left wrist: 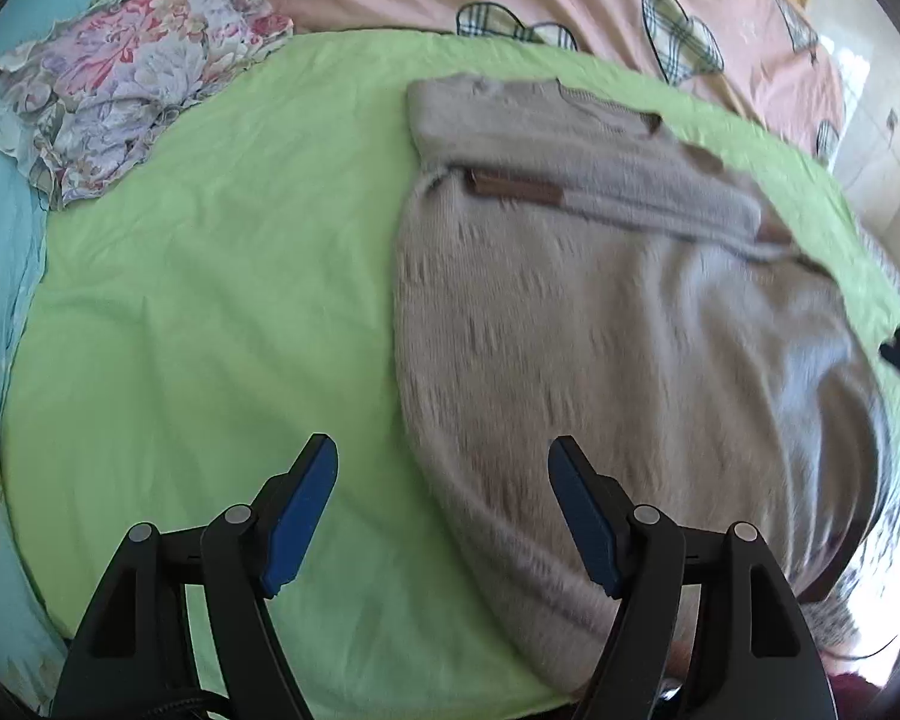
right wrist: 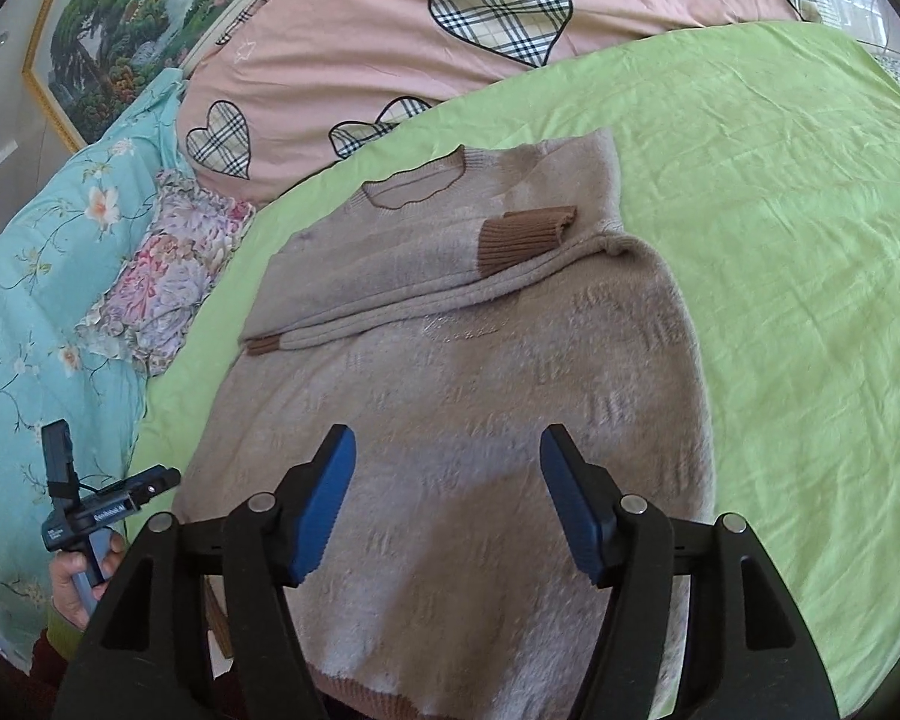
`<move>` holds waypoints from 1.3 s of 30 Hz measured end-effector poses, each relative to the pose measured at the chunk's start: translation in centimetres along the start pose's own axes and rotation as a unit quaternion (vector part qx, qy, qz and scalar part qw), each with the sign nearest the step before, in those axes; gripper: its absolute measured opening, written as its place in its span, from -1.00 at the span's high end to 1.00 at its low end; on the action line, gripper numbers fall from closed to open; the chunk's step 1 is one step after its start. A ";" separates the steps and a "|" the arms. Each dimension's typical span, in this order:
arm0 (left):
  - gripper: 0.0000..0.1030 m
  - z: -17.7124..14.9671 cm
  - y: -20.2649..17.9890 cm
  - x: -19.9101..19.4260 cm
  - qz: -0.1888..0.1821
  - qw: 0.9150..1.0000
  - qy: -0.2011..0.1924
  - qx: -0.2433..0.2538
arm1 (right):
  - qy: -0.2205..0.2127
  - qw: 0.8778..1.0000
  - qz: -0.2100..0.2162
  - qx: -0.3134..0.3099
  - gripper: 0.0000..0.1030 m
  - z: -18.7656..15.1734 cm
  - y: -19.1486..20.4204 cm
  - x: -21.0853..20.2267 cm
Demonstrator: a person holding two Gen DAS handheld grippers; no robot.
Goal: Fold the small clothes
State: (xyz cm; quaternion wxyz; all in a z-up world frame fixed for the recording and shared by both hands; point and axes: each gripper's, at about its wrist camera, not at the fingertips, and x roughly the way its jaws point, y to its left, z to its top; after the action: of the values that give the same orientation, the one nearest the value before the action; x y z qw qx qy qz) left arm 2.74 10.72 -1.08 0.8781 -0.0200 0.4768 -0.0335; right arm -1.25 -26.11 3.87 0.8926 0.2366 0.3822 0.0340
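Hovering both claws over the beige sweater [right wrist: 450, 360], you are holding nothing: the left claw [left wrist: 444, 510] is gaping wide above the sweater's near left edge, one finger over green sheet, and the right claw [right wrist: 444, 498] is gaping just as wide over the lower body, pads clear of the knit. The sweater is lying flat on the green sheet [right wrist: 780, 240], both sleeves already crossed over the chest, brown cuffs [right wrist: 522, 234] showing, hem nearest you. Risk, as I judge it: the knit is looking soft and fuzzy, so a shallow pinch at the hem may be catching only the top layer and dragging it; lifting unevenly between the two claws may be skewing the fold or shaking the crossed sleeves loose. The left view is blurring, so edge position is uncertain there. Surface is a bed, sheet lightly wrinkled, likely giving under pressure. A pink heart-print quilt [right wrist: 450, 18] and a floral pillow [right wrist: 174, 270] are lying beyond, turquoise bedding [right wrist: 48, 276] at one side, a framed landscape painting [right wrist: 120, 30] on the wall.
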 end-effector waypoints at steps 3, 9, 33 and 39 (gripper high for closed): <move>-0.30 -2.3 0.0 0.1 0.011 1.000 0.021 0.012 | -0.009 1.000 0.000 -0.003 -0.31 -0.9 0.6 -1.0; -0.23 -6.1 3.1 -2.2 0.012 1.000 0.018 0.004 | -0.007 1.000 -0.011 -0.010 -0.36 -2.8 -0.1 -3.7; -0.07 -10.1 -0.5 -0.8 -0.170 0.983 0.060 0.034 | 0.144 0.988 0.043 -0.033 0.10 -14.2 -4.8 -0.4; 0.79 -10.1 1.1 -1.3 -0.173 0.982 0.057 0.040 | 0.154 0.985 0.064 -0.045 0.73 -13.9 -4.3 0.4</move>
State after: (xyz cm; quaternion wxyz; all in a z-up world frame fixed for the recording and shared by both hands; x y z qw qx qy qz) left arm -6.45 11.89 -5.57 0.8304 -0.0648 0.5140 -0.2050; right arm -11.19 -24.30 -6.54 0.8288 0.2126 0.4970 0.1444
